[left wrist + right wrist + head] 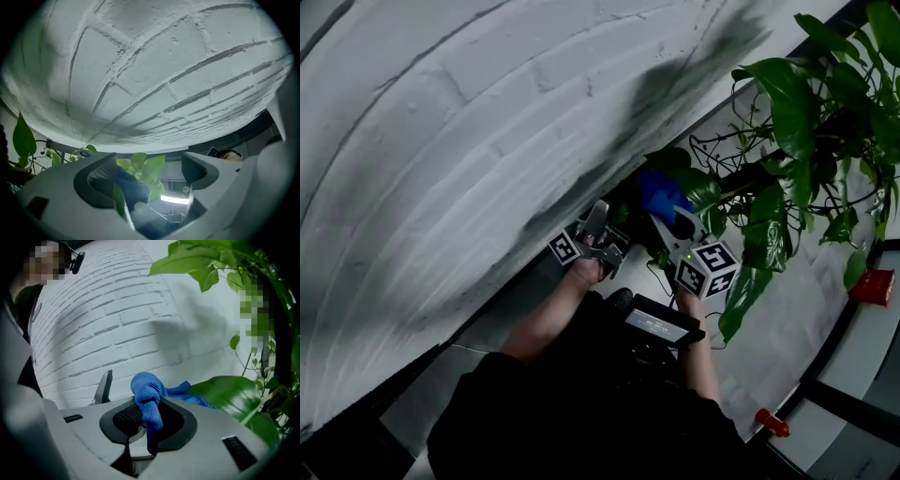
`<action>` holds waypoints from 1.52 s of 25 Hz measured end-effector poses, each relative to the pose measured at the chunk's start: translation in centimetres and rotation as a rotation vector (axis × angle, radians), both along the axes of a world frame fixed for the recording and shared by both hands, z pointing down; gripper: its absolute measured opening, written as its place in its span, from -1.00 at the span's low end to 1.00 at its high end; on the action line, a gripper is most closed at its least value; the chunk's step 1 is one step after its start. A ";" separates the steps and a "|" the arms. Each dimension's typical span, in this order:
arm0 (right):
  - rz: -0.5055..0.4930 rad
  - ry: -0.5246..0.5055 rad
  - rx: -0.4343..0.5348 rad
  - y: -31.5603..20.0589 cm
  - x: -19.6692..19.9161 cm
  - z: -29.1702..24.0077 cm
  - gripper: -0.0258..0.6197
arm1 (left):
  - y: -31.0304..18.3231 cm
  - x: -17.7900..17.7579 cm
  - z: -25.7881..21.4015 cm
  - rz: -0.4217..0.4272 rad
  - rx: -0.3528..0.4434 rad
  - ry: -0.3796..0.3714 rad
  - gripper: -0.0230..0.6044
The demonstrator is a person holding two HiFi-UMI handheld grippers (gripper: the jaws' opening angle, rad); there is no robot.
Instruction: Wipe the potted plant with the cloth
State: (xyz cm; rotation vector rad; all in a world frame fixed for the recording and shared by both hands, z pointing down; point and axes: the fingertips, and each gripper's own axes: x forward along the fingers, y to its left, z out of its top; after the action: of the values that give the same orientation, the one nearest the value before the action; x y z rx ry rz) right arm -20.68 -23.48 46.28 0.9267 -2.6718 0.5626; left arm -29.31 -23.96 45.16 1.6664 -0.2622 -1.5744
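Note:
The potted plant [806, 122] fills the head view's upper right, its broad green leaves trailing down; the pot itself is lost in shadow. A blue cloth [663, 192] is bunched against the lower leaves, with my right gripper [668, 221] shut on it. In the right gripper view the cloth [147, 397] hangs out of the closed jaws [147, 420], beside a large leaf [229, 392]. My left gripper [598, 225] stands open just left of the cloth. In its own view the jaws [150, 180] are apart, with a leaf [150, 168] and the cloth [133, 187] between them.
A white brick wall [441, 141] stands close on the left, behind both grippers. A red block [873, 286] and a small red object [772, 423] lie at the right by a dark rail [839, 398]. More leaves [23, 138] hang at the left gripper view's edge.

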 end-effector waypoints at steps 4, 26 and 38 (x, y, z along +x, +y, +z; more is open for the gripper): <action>-0.091 0.022 -0.038 1.9 -2.6 0.9 -0.62 | 0.1 -0.1 -0.3 -0.004 0.006 0.001 0.54; 0.046 -0.248 0.169 0.8 5.1 -11.8 -0.63 | 0.1 0.3 0.6 0.008 -0.020 -0.017 0.54; -0.058 0.087 0.101 1.0 0.7 -3.3 -0.63 | 0.8 0.4 -0.2 0.010 0.000 -0.028 0.54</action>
State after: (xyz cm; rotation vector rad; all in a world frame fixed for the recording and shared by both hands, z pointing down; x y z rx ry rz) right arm -20.03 -22.44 42.95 0.8753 -2.6599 0.3684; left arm -28.88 -23.21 44.99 1.6882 -0.2676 -1.5449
